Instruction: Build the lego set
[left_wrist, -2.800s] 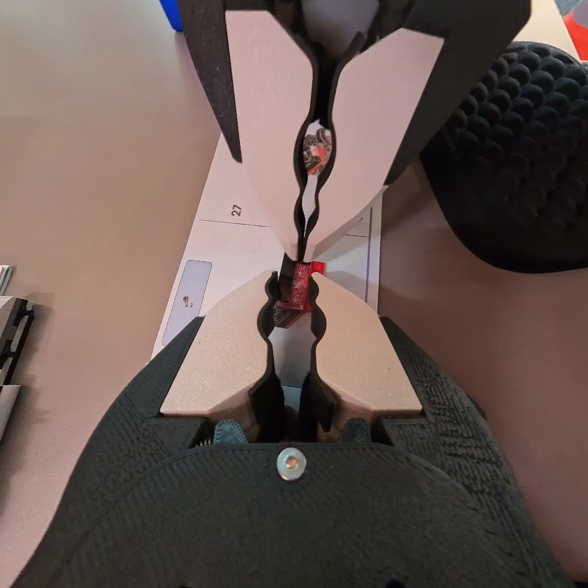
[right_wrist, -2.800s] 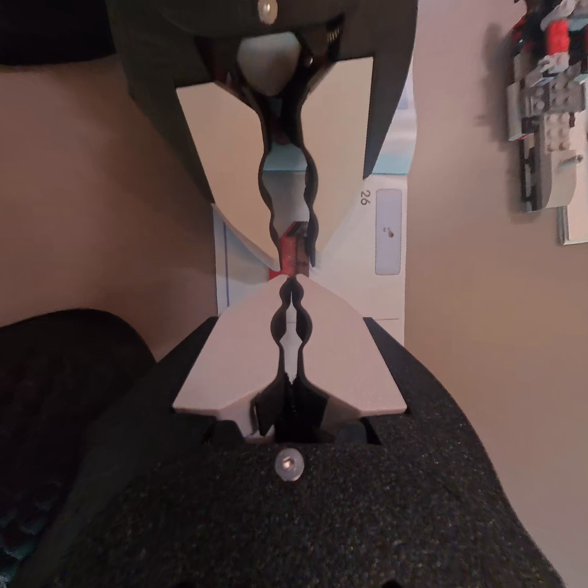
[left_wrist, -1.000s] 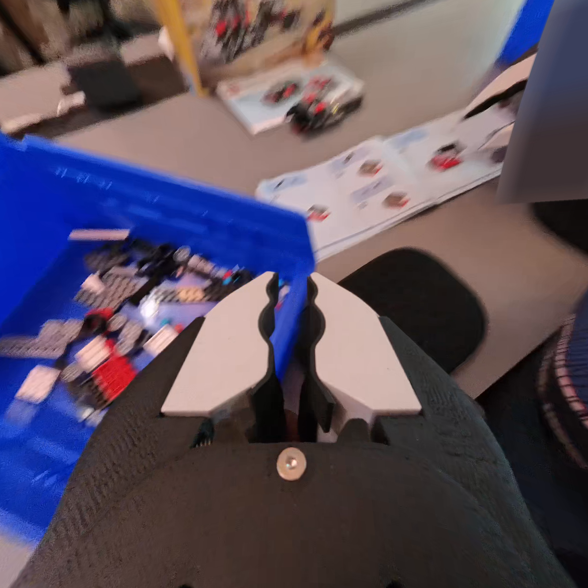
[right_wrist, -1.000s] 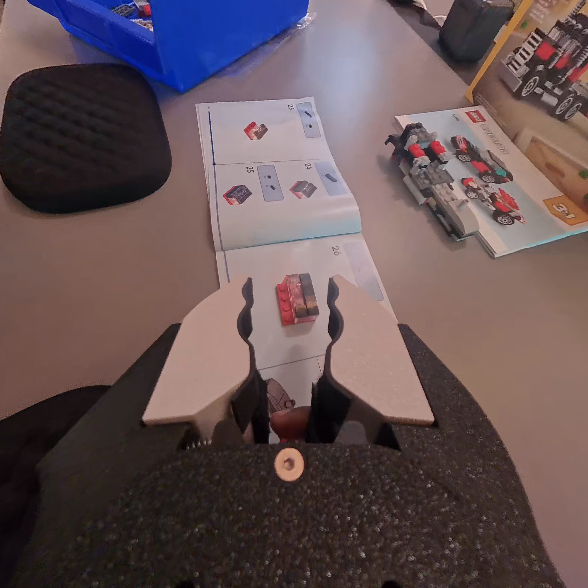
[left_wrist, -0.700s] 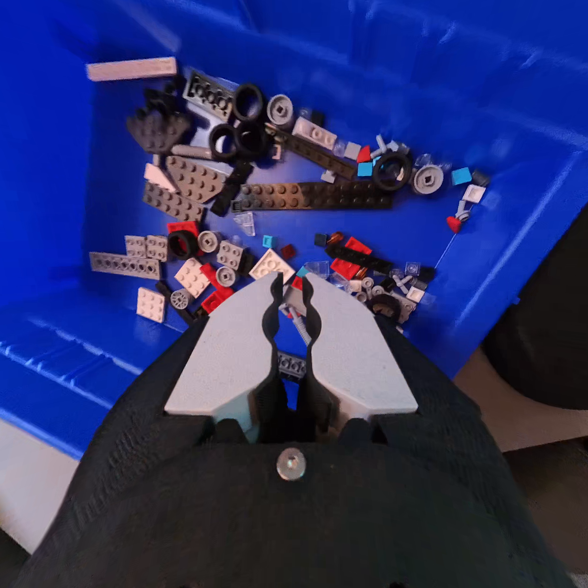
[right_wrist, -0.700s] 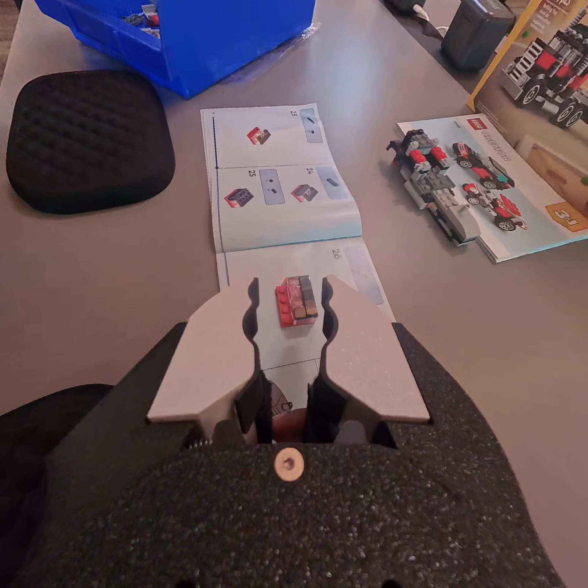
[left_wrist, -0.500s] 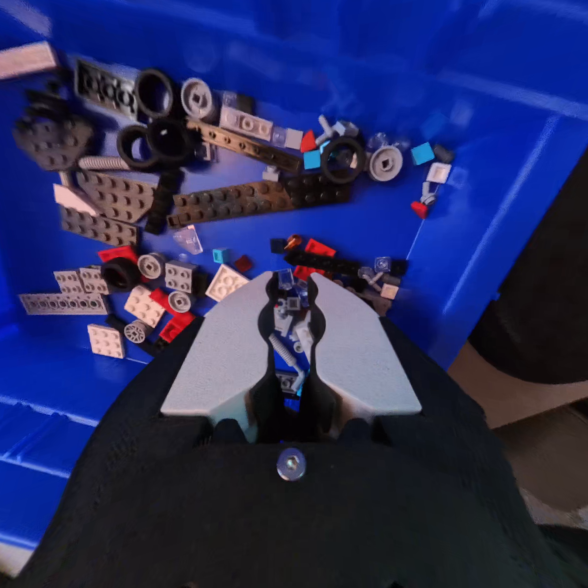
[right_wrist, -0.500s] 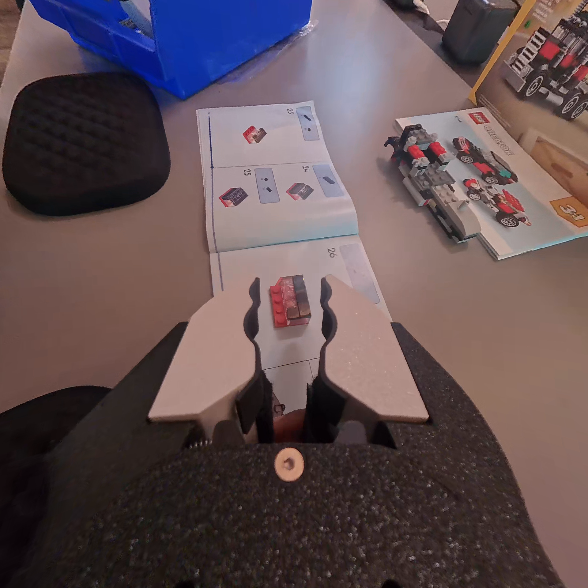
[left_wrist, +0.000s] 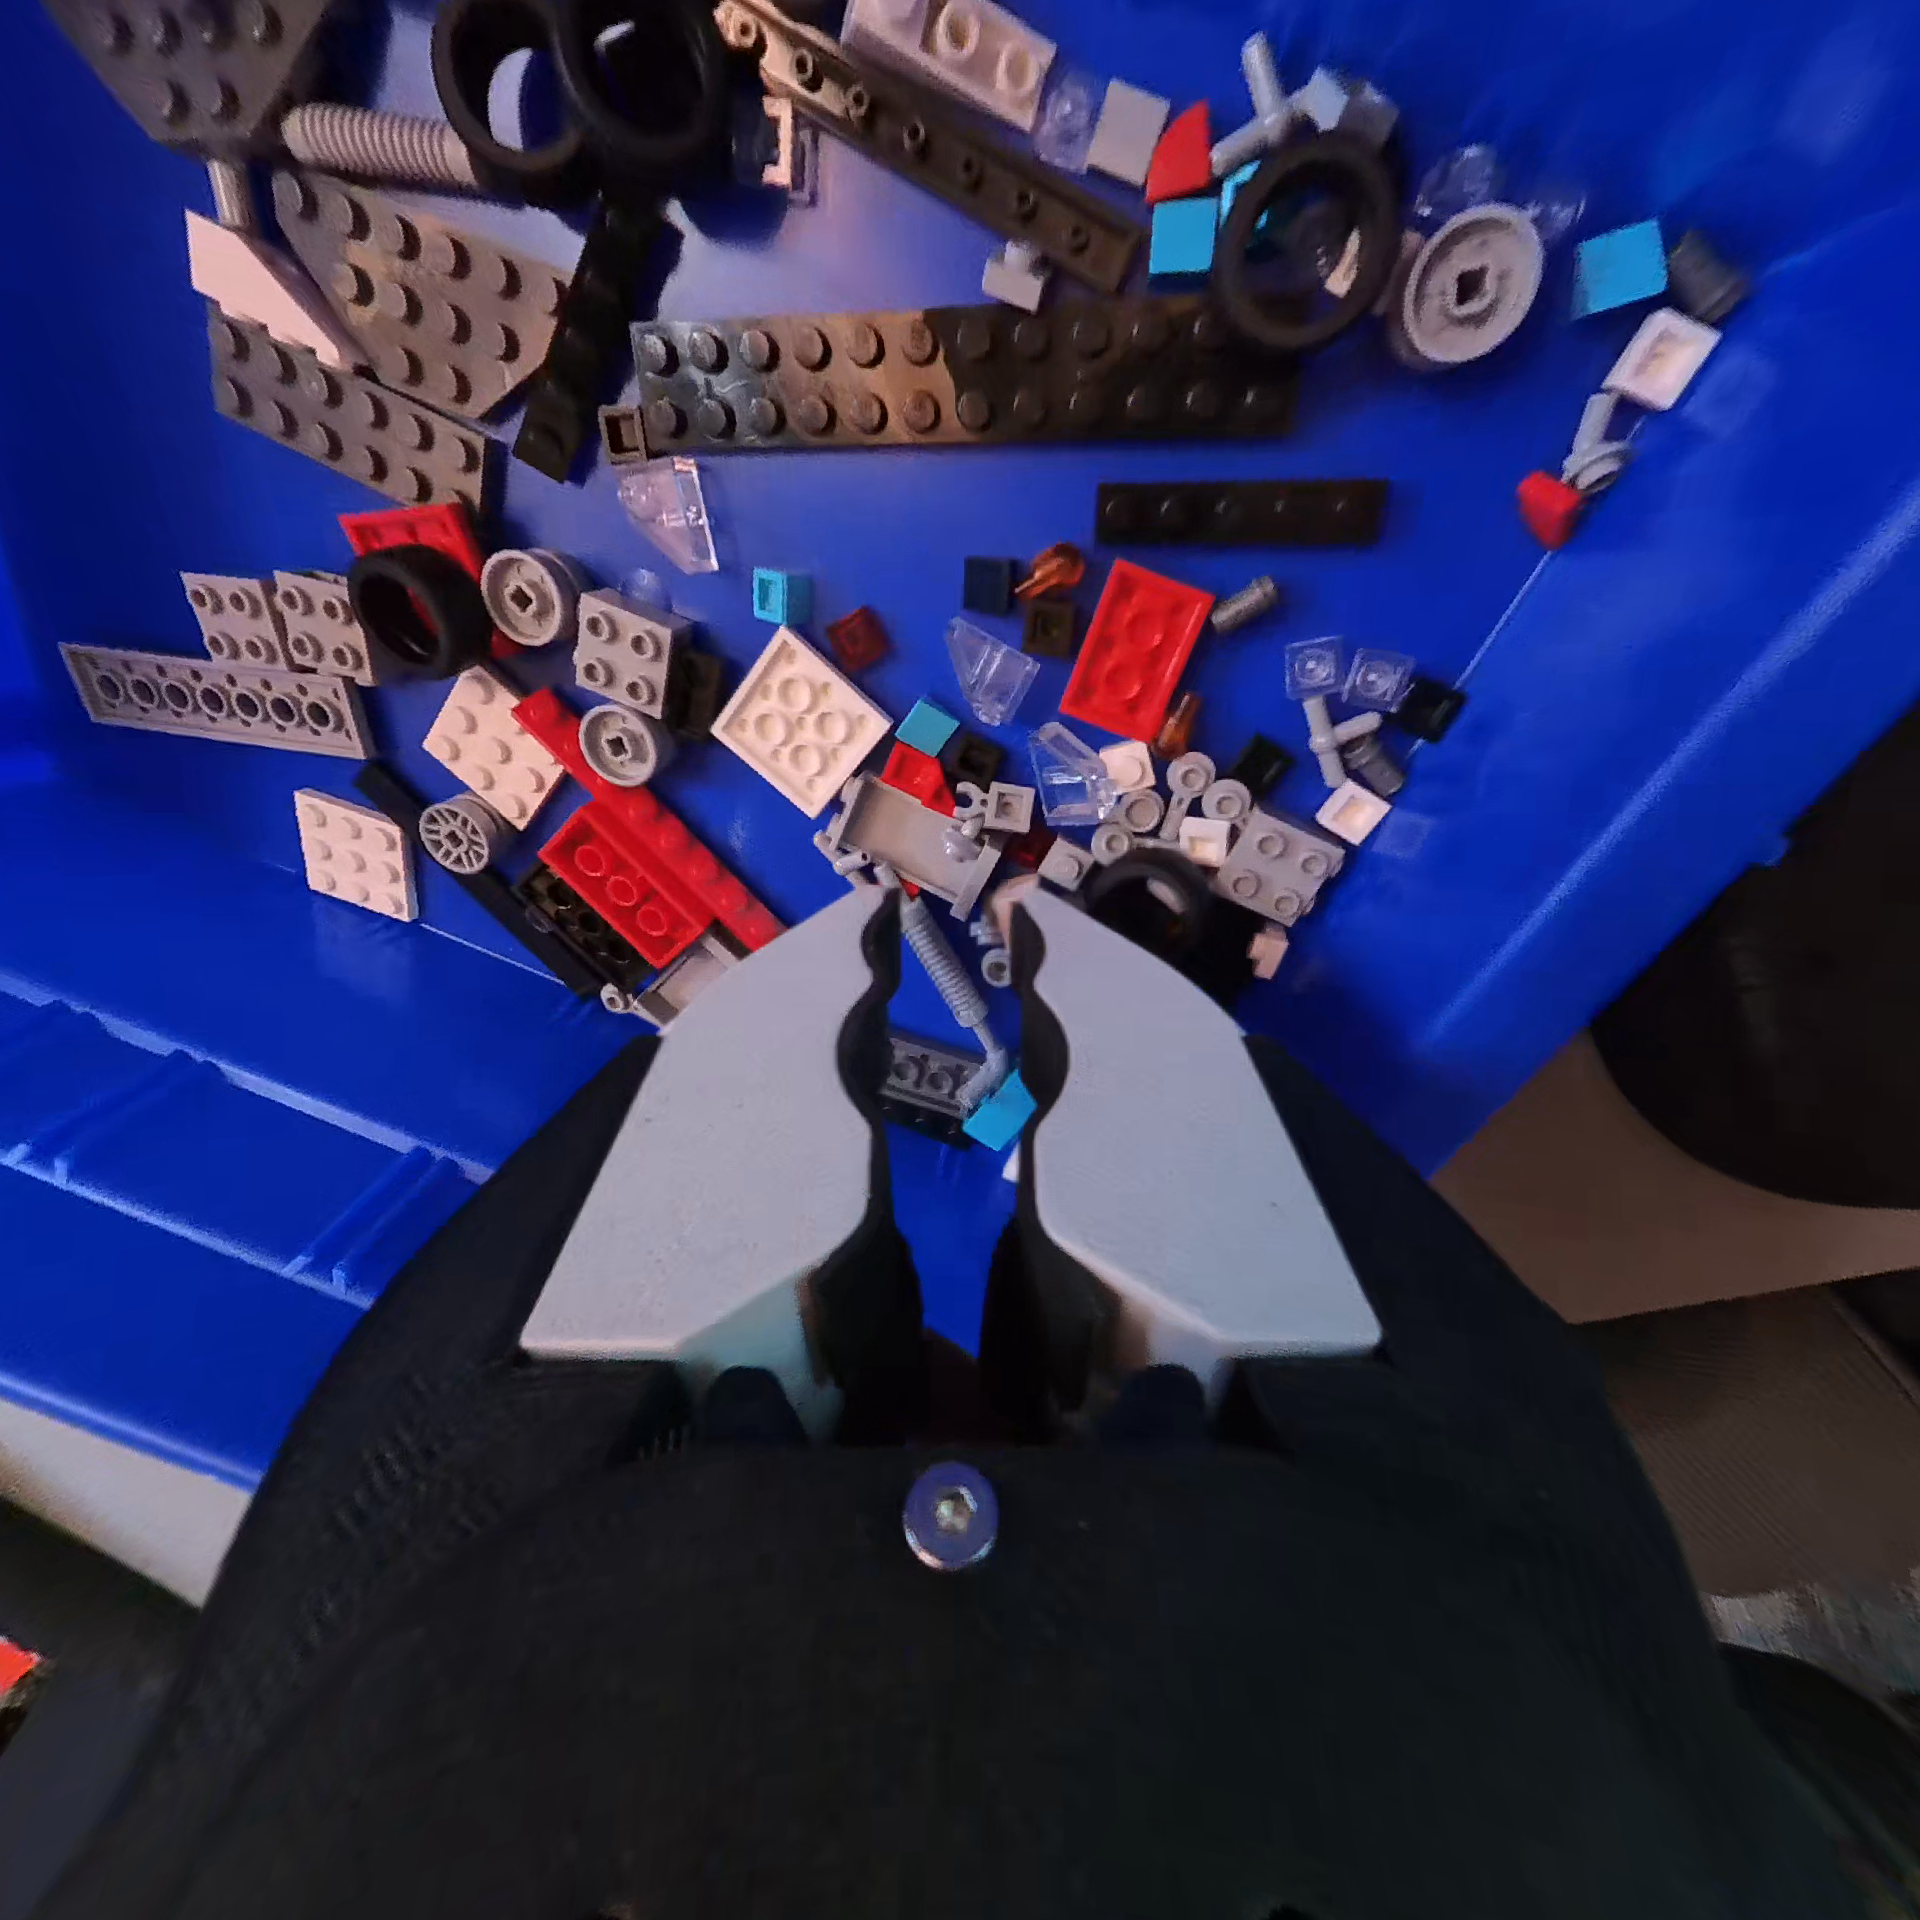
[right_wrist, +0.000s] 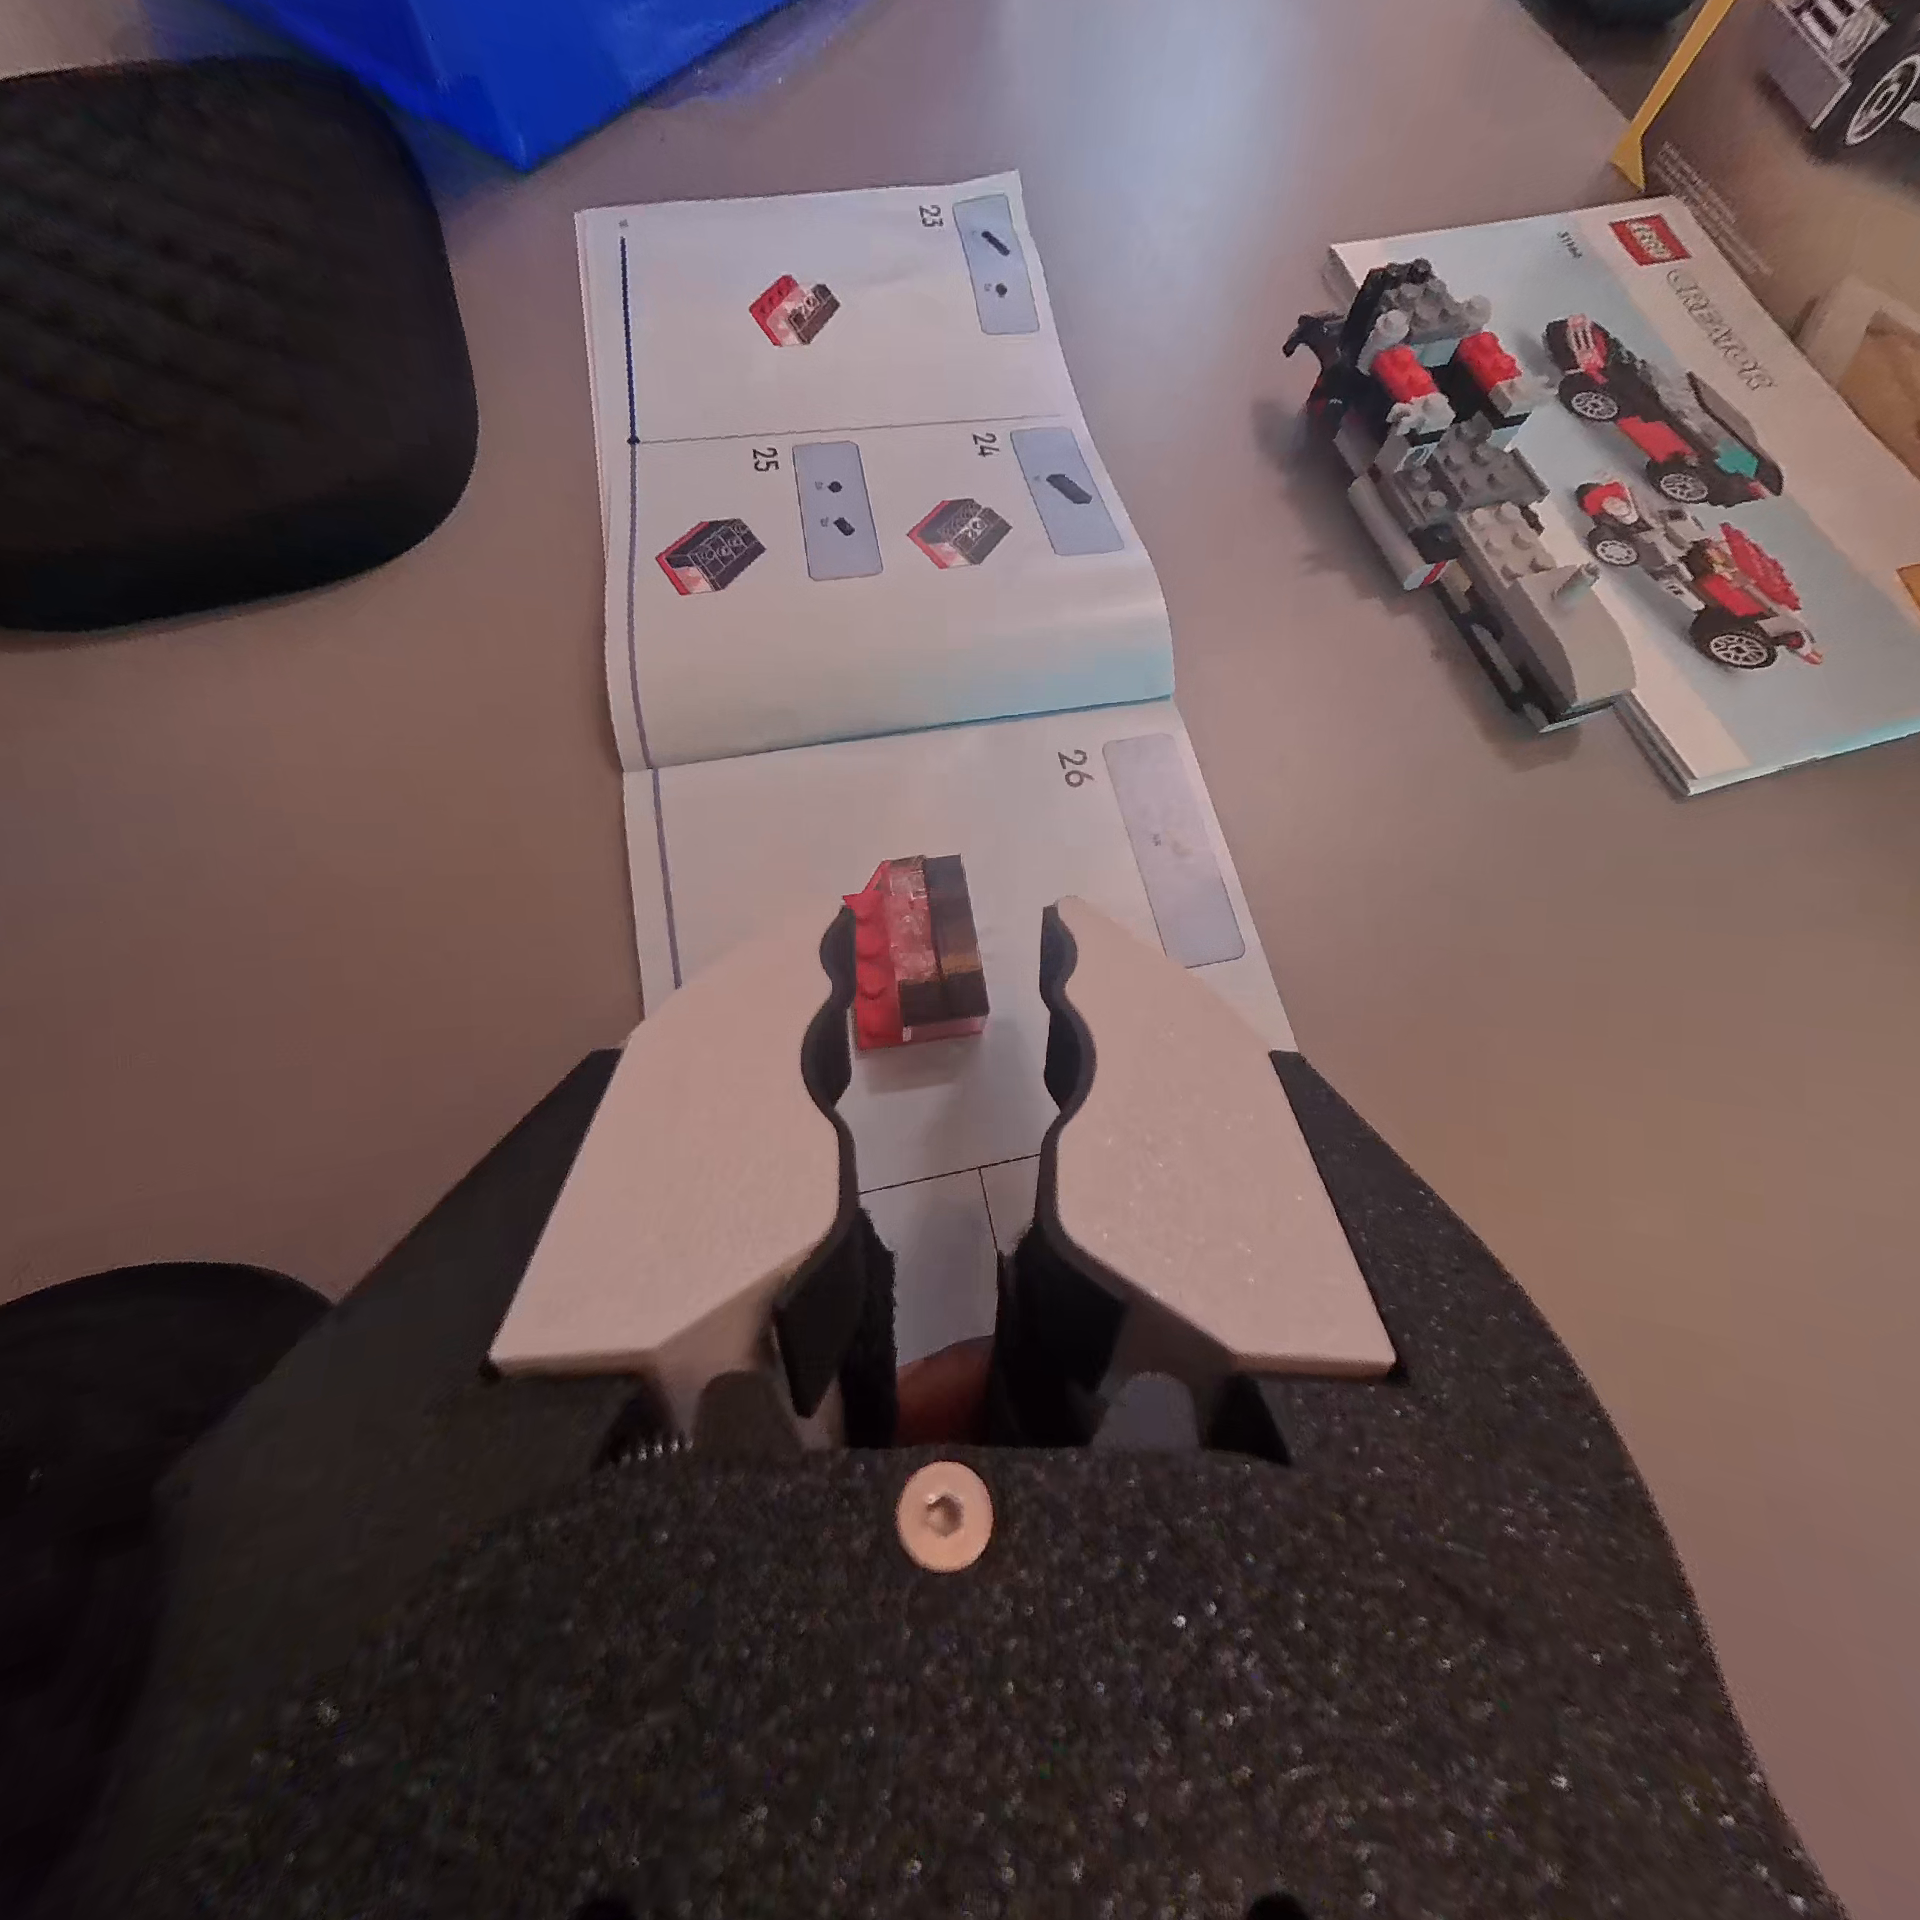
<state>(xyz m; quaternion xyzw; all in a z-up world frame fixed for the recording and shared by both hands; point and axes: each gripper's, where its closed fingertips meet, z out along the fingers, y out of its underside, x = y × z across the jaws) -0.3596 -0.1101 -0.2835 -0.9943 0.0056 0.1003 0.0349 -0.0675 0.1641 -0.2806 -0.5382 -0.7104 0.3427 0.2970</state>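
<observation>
My left gripper (left_wrist: 945, 904) hangs open and empty inside the blue bin (left_wrist: 1558, 831), just above its loose Lego pieces. A grey ribbed bar (left_wrist: 940, 961) and a teal tile (left_wrist: 997, 1112) show between its fingers. A red 2x3 plate (left_wrist: 1138, 649), a white plate (left_wrist: 800, 722) and a long black plate (left_wrist: 956, 379) lie beyond. My right gripper (right_wrist: 940, 925) is open, its fingertips on either side of the small red, clear and black sub-assembly (right_wrist: 920, 956), which lies on its side on the open instruction booklet (right_wrist: 862, 582).
A partly built grey, red and black vehicle (right_wrist: 1455, 488) rests on a second booklet (right_wrist: 1766, 540) to the right, with the set's box (right_wrist: 1818, 104) behind. A black pad (right_wrist: 208, 343) lies to the left, and the blue bin's corner (right_wrist: 520, 62) is beyond. The grippers' ends are close to 40 cm from one another. My left gripper's tips are some 5 cm from the red 2x3 plate (left_wrist: 1138, 649).
Both grippers let go of the sub-assembly, which now lies on the booklet. My left gripper swung to the bin and dropped close to the pieces. My right gripper opened and moved nearer the sub-assembly.
</observation>
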